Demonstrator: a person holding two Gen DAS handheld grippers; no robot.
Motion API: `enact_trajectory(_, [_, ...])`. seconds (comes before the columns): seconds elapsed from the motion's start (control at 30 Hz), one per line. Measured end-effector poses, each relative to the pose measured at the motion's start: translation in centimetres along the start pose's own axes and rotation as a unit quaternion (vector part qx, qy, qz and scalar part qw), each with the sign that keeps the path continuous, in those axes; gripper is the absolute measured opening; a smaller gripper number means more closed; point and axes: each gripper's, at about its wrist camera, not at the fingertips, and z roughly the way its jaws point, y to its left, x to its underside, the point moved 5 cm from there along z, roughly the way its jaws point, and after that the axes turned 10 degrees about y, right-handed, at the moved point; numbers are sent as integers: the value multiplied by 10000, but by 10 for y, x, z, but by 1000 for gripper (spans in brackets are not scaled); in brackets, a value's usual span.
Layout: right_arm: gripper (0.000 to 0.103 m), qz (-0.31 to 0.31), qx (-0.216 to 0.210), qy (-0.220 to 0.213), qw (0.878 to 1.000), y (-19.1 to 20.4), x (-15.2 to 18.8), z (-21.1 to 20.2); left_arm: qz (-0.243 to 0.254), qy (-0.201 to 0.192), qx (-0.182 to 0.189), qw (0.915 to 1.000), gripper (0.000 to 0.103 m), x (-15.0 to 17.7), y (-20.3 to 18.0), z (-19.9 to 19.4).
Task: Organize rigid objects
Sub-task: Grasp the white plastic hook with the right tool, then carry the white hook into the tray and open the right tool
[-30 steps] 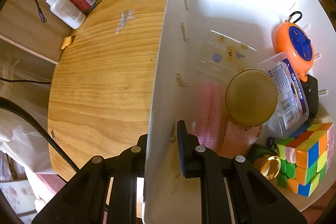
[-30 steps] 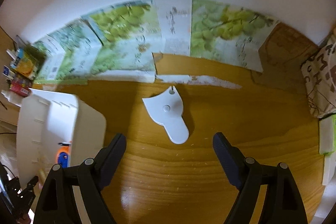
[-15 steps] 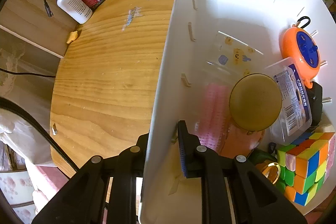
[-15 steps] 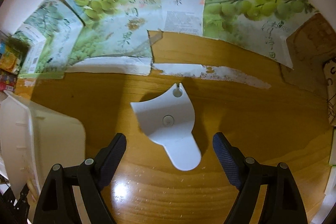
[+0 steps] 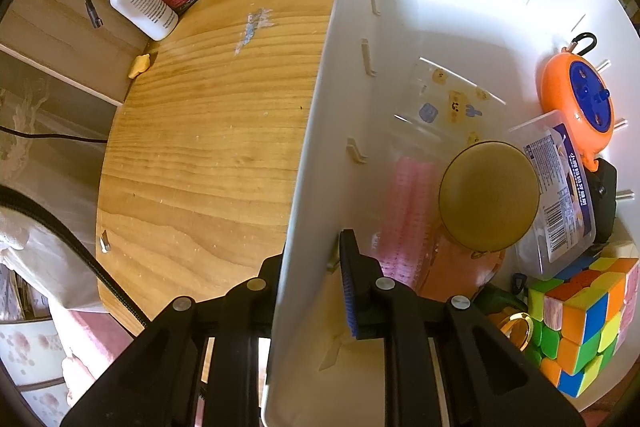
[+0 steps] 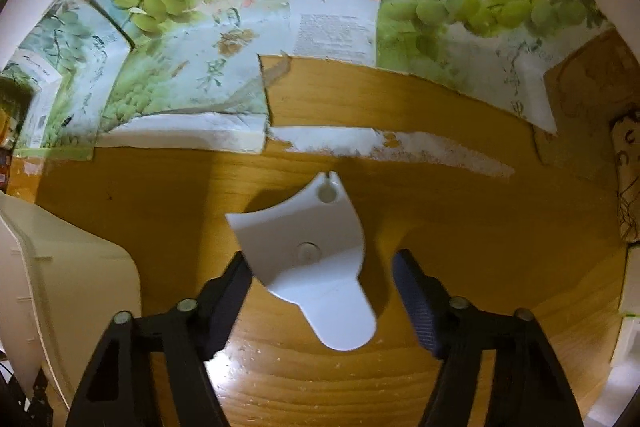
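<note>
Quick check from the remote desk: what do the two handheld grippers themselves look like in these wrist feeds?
Both look alike. The left gripper has matte black, angular plastic jaws with silver round rivets at the pivots and a ribbed blue pad on the inner face of one finger. The right gripper shows the same black frame, silver rivets and dark blue textured pads. No markings, hand or sleeve show.

Both wrist views look steeply down, close, sharing the white bin [image 5: 320, 131].

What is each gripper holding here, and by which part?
Left gripper clamps the white plastic bin by its side wall. Right gripper is closing around the flat white plastic piece, not yet gripping.
</note>
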Motion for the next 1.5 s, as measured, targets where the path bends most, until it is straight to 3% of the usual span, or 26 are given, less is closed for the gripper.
enact_trajectory(0.07, [55,-84,58,-75,9999,4,-1,-3,2,-1,9,10000,19,0,0,0])
enact_trajectory(0.43, [54,244,-76,94,9996,5,31,-8,274,-41,115,9995,19,1,-1,0])
enact_trajectory(0.8, [54,963,-221,300,9947,27,130,-25,835,-8,455,9955,19,2,-5,-1])
enact_trajectory(0.97, [55,1328,-382,-34,9904,48,178,-56,1155,-23,635,9913,19,2,-6,-1])
enact_trajectory(1.13, [55,1262,-308,-576,9899,80,210,-108,1620,-61,706,9842,19,9,-8,0])
enact_trajectory(1.33, [55,867,-339,-987,9908,113,231,-147,1702,-70,994,9804,22,10,0,2])
enact_trajectory(1.5, [55,335,-524,-1252,9902,154,226,-157,1601,-340,1299,9779,22,7,15,-11])
